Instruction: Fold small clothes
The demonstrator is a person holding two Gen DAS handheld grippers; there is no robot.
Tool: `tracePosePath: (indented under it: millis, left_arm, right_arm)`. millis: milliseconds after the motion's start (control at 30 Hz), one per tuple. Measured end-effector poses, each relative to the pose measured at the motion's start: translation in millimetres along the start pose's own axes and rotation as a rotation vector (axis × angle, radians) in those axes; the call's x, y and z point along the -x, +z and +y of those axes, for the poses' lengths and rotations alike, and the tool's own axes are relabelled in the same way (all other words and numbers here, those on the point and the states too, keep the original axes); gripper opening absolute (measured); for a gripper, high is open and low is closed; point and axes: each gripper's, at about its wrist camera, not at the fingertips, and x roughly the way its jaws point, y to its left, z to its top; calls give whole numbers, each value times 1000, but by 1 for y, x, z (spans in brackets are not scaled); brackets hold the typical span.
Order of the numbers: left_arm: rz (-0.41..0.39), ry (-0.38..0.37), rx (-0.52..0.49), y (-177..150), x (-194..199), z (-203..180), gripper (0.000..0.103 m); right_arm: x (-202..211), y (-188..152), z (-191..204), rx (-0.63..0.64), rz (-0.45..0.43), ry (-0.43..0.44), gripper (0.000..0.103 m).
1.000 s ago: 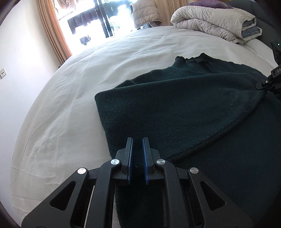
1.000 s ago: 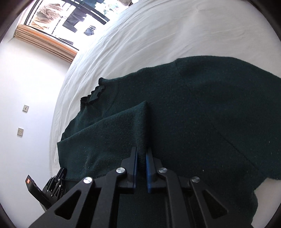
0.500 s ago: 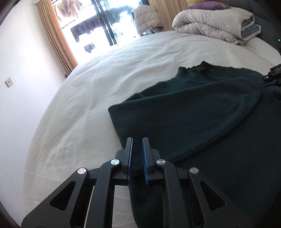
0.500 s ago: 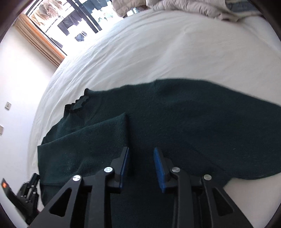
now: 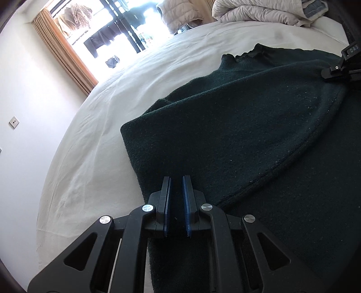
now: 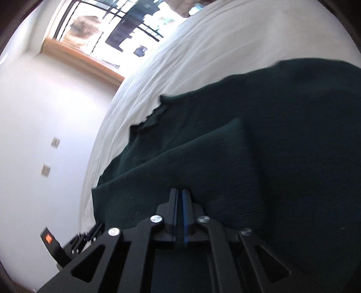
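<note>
A dark green knitted sweater (image 5: 225,135) lies on the white bed sheet (image 5: 101,146), with one side folded over its body. My left gripper (image 5: 176,180) sits at the near edge of that folded part, shut on the knit, and dark cloth fills the narrow gap between its pads. My right gripper (image 6: 180,191) rests on the sweater (image 6: 270,157) near the folded flap. Its jaws are closing and stand almost together, with no cloth seen between them. In the left wrist view the right gripper (image 5: 326,74) touches the flap's far corner, below the frilled collar (image 5: 248,53).
A rolled pale duvet (image 5: 259,11) lies at the far end of the bed. A bright window (image 5: 112,33) with an orange curtain and a white wall (image 5: 27,101) stand to the left. Bare sheet stretches left of and beyond the sweater.
My right gripper let go of the raised fold it pinched, opened wide, then closed again on nothing. The fold now lies flat. My left gripper kept its hold while the view shifted.
</note>
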Motion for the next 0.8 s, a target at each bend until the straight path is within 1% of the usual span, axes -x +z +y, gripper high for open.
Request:
tracePosePath:
  millis: [67, 133, 167, 233, 300, 367, 400, 433, 467, 500, 533, 567, 600, 633, 667, 700, 733, 800]
  left_arm:
    - [-11, 14, 0, -2, 0, -2, 10]
    - [-23, 30, -5, -4, 0, -5, 10]
    - [-25, 34, -4, -5, 1, -7, 10]
    - [-29, 34, 0, -7, 2, -6, 10]
    - [-32, 32, 6, -8, 3, -7, 10]
    - [-34, 29, 10, -9, 3, -6, 10]
    - [-35, 27, 12, -9, 3, -6, 10]
    - [-35, 26, 15, -10, 3, -5, 10]
    - [-36, 23, 17, -10, 3, -5, 10]
    - [-37, 21, 20, -10, 2, -4, 10]
    - [-37, 18, 23, -10, 2, -3, 10]
    - [-38, 15, 25, -11, 2, -3, 10]
    - [-39, 13, 28, -11, 3, -2, 10]
    - [-40, 11, 31, -11, 3, -1, 10]
    - [-40, 10, 33, -11, 3, -1, 10]
    - [-41, 12, 32, -11, 3, -1, 10]
    - [-41, 16, 28, -11, 3, -1, 10]
    - [-41, 27, 23, -11, 4, -3, 10]
  right_arm:
    - [23, 6, -8, -25, -80, -41, 1]
    - [33, 8, 6, 7, -110, -3, 15]
    - [32, 6, 19, 44, -104, 34, 20]
    - [17, 1, 47, 111, -62, 95, 44]
    - [-9, -10, 68, 146, 5, 136, 56]
    - [-31, -18, 71, 147, 61, 125, 57]
    - [-39, -21, 65, 133, 73, 95, 56]
    - [-41, -20, 54, 112, 70, 87, 36]
    - [-39, -16, 42, 81, 68, 99, 24]
    - [-29, -11, 25, 31, 62, 121, 11]
    - [-12, -6, 7, -11, 28, 110, 11]
    - [13, -1, -10, -34, -38, 58, 12]
    - [37, 4, -24, -45, -95, 25, 15]
    - [67, 9, -40, -66, -156, -16, 33]
    - [100, 11, -58, -94, -222, -9, 36]
    - [134, 11, -76, -130, -286, -10, 50]
    - [168, 8, -96, -175, -355, -31, 63]
    - [226, -2, -136, -279, -469, -62, 71]
